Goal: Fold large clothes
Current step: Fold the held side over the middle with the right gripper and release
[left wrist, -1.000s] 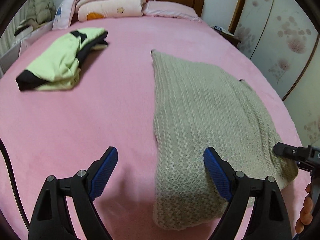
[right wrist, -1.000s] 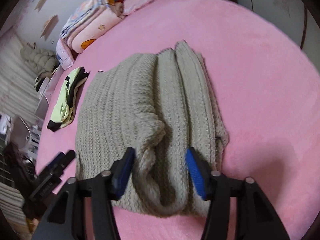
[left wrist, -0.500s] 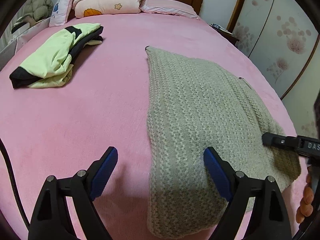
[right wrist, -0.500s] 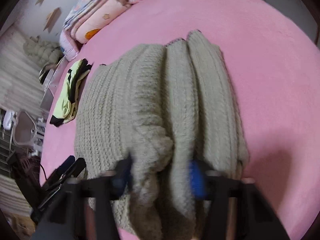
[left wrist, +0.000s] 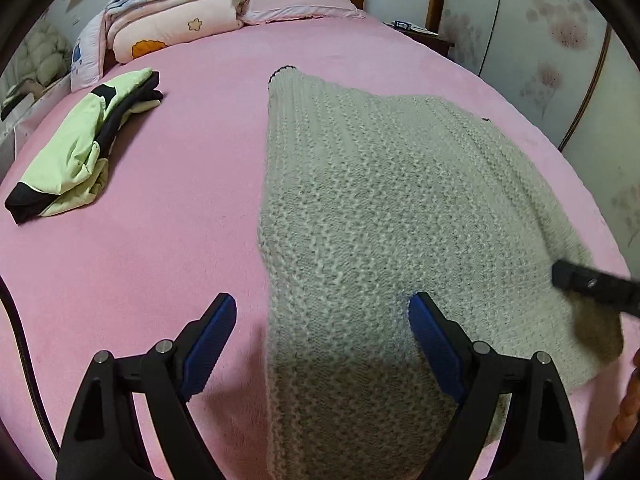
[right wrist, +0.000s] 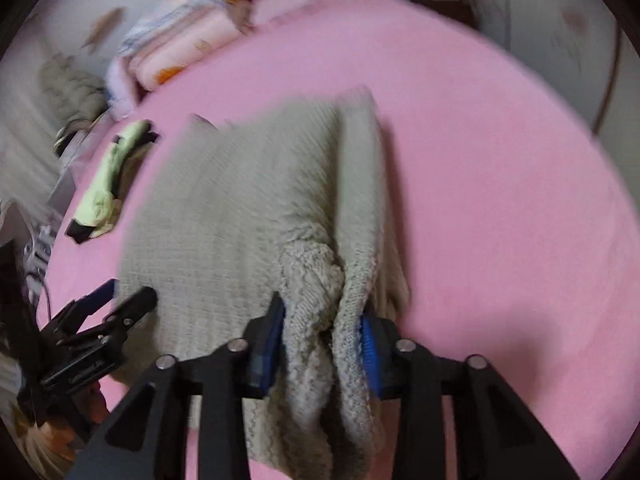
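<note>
A large grey knitted sweater [left wrist: 380,208] lies folded lengthwise on the pink bed [left wrist: 160,200]. My left gripper [left wrist: 322,328] is open, hovering over the sweater's near left edge, one finger over the bed and one over the knit. My right gripper [right wrist: 324,332] is shut on the sweater's bunched near right edge [right wrist: 320,280] and lifts it. The right gripper shows at the right of the left wrist view [left wrist: 592,284]. The left gripper shows at the left of the right wrist view [right wrist: 104,312].
A folded lime-green and black garment [left wrist: 84,144] lies on the bed's left side. Stacked quilts [left wrist: 176,16] and a pillow [left wrist: 304,4] sit by the headboard. A wardrobe [left wrist: 560,40] stands to the right.
My right gripper closed on the sweater's bunched edge and raised it. My left gripper moved closer over the sweater's left edge and stayed open.
</note>
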Tool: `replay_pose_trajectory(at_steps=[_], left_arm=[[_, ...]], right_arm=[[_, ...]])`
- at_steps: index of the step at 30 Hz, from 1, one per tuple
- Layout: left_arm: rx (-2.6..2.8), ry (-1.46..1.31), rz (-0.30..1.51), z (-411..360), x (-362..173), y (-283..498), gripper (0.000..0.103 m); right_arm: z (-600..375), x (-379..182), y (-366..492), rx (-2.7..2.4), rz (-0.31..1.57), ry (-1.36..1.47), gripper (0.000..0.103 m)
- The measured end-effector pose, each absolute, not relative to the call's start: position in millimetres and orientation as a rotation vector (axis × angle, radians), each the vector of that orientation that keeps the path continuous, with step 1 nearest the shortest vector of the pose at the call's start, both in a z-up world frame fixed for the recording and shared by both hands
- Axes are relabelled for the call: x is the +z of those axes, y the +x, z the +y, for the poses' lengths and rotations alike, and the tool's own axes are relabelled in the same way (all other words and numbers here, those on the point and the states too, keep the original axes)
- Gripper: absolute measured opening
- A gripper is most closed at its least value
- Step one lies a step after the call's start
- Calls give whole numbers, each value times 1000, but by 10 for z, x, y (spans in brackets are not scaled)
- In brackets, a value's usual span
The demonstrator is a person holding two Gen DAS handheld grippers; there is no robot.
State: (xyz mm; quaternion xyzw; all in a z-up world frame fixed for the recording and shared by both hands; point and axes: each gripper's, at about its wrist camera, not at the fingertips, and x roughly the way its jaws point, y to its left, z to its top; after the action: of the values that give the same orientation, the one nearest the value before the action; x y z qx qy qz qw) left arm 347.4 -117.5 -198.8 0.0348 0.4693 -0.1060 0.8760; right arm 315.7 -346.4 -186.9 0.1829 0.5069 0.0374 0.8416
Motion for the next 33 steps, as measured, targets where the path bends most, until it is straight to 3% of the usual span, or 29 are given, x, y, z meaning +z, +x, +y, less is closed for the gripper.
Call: replay_pose_trajectory(at_steps=[3,9,13,15,18,20,21,24,32,33], left_arm=[[-237,71,979,-1121,-1849,3430,88],[-264,6,866,-965,-1310,3499,88],[-259,1,837,-1060,-1190,3850,87],[-279,-15,853,-1133,-1236,4104,72],[-332,-46,944,-1234,-1426,4432,46],[-337,-43,1000,-1304,-1610,4587,42],[-332,-28,1007,-1330,-1676,4614,42],[-345,28,1004,-1396,-1827,4619,43],[-336,105,975,-1465,-1816,4558,45],[-330,100,980,-1458,-1801,4555,49]], right_arm=[[-3468,-1691,3088,49,1043,397,42],[-3178,-1031,2920,-41,835,137,43],[-2988,-830,3294,65,800,134,42],[-2890,-865,3550,108,818,143,41],[-2764,-1086,4031,154,905,176,25],[-2777,-1304,4263,141,975,191,21],[-2806,-1390,4303,129,998,186,20],[-2996,-1659,4364,24,1044,109,0],[-3169,-1724,4167,-73,1006,37,0],[-3141,-1713,4161,-77,1011,19,0]])
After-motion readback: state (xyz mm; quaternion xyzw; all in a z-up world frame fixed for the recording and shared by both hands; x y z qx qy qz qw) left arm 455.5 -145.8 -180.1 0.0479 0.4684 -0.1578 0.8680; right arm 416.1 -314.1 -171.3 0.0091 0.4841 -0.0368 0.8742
